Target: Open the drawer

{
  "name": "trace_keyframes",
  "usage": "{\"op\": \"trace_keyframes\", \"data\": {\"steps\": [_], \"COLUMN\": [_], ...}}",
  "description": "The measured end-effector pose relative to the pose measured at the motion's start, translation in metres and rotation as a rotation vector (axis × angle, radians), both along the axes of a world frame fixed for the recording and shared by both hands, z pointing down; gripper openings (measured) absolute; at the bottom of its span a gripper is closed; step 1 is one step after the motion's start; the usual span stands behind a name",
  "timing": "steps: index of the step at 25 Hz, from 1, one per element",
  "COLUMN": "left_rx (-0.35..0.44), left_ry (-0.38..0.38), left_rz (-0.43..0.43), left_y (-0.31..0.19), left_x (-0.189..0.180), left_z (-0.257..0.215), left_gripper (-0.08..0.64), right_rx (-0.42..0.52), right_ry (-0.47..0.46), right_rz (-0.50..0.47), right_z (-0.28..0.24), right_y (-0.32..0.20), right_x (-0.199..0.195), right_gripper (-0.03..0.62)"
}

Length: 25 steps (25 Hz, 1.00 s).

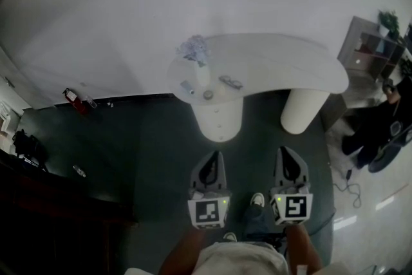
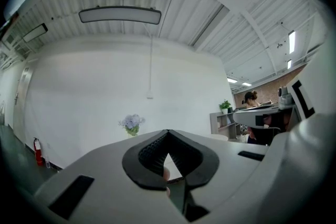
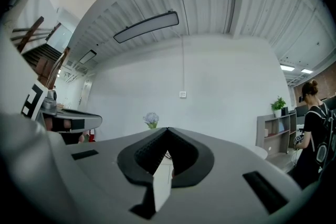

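Note:
A white curved table (image 1: 290,67) stands against the wall on two round pedestals. The left pedestal (image 1: 219,116) has drawer fronts with small knobs facing me. My left gripper (image 1: 215,155) is shut and empty, held level a short way in front of that pedestal and not touching it. My right gripper (image 1: 286,151) is beside it, also shut and empty, in front of the gap between the pedestals. In the left gripper view the jaws (image 2: 168,132) meet at the tip with nothing between them. The right gripper view shows its jaws (image 3: 168,130) the same way.
A bunch of pale flowers (image 1: 194,48) and a few small items lie on the table's left end. A red fire extinguisher (image 1: 76,100) stands by the wall at left. A person in dark clothes (image 1: 380,125), a shelf unit (image 1: 373,48) and a floor cable (image 1: 347,185) are at right.

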<state>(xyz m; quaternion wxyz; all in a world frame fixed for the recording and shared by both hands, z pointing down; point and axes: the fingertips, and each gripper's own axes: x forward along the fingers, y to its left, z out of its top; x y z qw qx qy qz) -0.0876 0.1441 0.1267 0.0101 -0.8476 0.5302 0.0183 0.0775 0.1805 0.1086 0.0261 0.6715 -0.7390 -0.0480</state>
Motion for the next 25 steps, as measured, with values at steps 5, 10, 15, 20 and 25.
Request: {"op": "trace_keyframes", "data": {"steps": [5,10,15,20,25], "left_rx": [-0.01,-0.015,-0.016,-0.011,-0.022], "left_ry": [0.002,0.008,0.013,0.001,0.002], "left_rz": [-0.034,-0.074,-0.097,-0.123,-0.138], "left_y": [-0.048,-0.098,-0.143,-0.184,-0.21], "left_x": [0.024,0.054,0.088,0.112,0.117], "left_z": [-0.006,-0.01,-0.012,-0.01,-0.002], "left_gripper": [0.003,0.003,0.003,0.003,0.003], "right_rx": [-0.005,-0.016,-0.022,-0.035,-0.036], "right_ry": [0.005,0.015,0.013,0.01,0.009], "right_rz": [-0.021,-0.055,-0.074,-0.102,-0.119], "right_z": [-0.001,0.0,0.0,0.008,0.017], "right_y": [-0.055,-0.11,-0.158,-0.204,-0.239], "right_x": [0.029,0.062,0.094,0.118,0.12], "right_gripper": [0.003,0.003,0.003,0.003,0.003]}}
